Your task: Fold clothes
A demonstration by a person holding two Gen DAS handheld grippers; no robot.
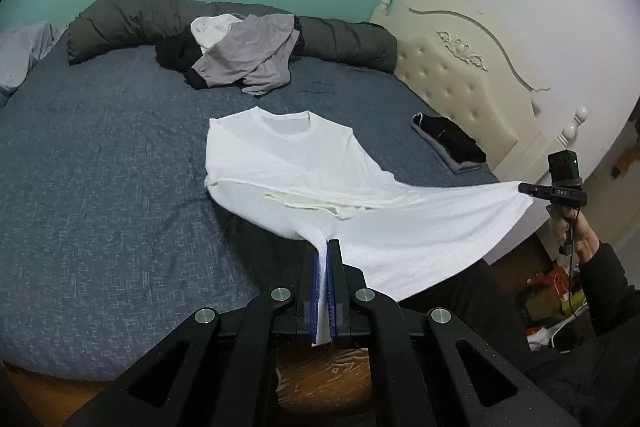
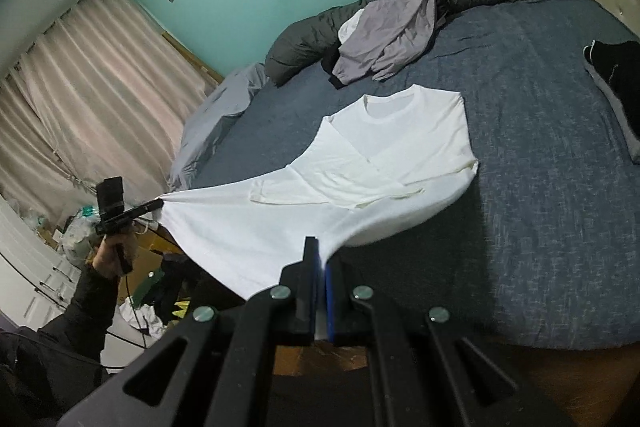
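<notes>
Gripping hem of white T-shirt (image 1: 304,163) in left gripper (image 1: 325,247), jaws clamped tight; collar end flat on bed (image 1: 100,187), hem lifted. One unfolded pile (image 1: 240,55), one folded stack (image 1: 450,143).

Pinching opposite hem corner in right gripper (image 2: 322,259), likewise closed. Risk: uneven pull dragging folded sleeves loose.

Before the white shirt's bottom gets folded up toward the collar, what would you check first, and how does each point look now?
1. Left gripper shut on the white T-shirt: ok.
2. Right gripper shut on the hem: ok.
3. Hem stretched between them: ok.
4. Sleeves folded inward: ok.
5. Collar end flat on the bed: ok.
6. Folded black garment clear of the shirt: ok.
</notes>
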